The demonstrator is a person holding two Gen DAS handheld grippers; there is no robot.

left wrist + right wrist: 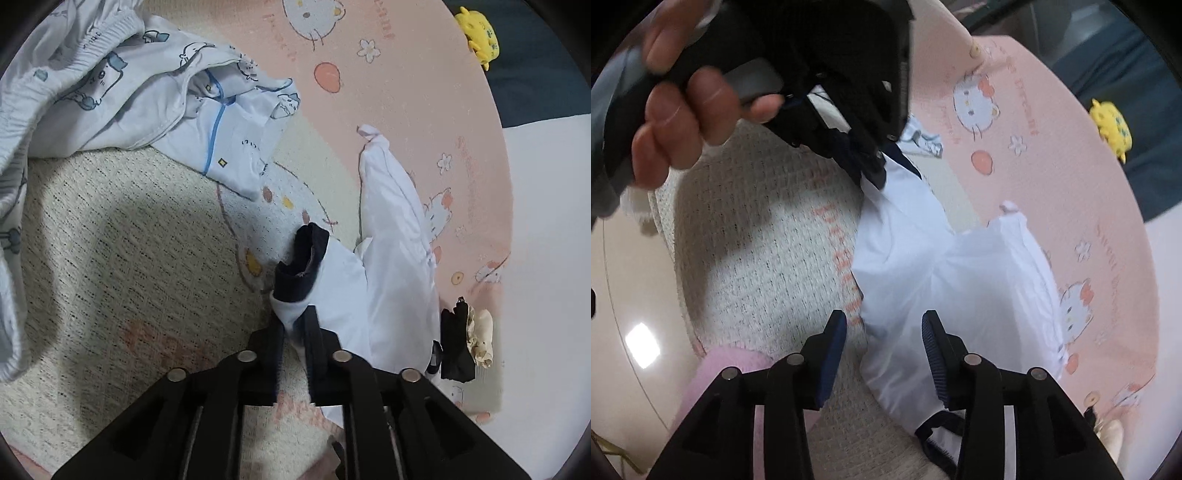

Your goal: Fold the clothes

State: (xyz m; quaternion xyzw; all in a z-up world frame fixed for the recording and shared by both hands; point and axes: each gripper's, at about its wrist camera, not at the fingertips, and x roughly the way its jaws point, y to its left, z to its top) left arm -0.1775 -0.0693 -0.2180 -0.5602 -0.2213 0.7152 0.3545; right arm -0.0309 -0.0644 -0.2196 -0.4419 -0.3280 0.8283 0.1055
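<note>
White shirt (388,258) cloth is pinched between the jaws of the left gripper (295,321), which stand nearly closed on a fold just behind the shirt's dark navy cuff (301,262). From that grip the shirt runs away to the right and forward, crumpled, across a pink blanket (424,92) printed with cartoon cats. Ahead and to the left of this gripper lies a pale blue printed garment (129,99) in a loose heap, well apart from the shirt. To the right, near the blanket's edge, sit a small black item and a cream one (465,339); what they are is hard to tell. Far ahead on the right is a yellow toy (478,33).

The right gripper (884,325) hangs with its jaws apart over the shirt; the right pad lies over the white cloth and the left over the cream knit part of the blanket (757,240), and neither presses on anything. A navy-trimmed edge (938,435) of the shirt shows just below and between its fingers. Ahead and to the left of it, a hand (687,110) holds the black body of the left gripper, whose tip meets the shirt at the navy cuff.
</note>
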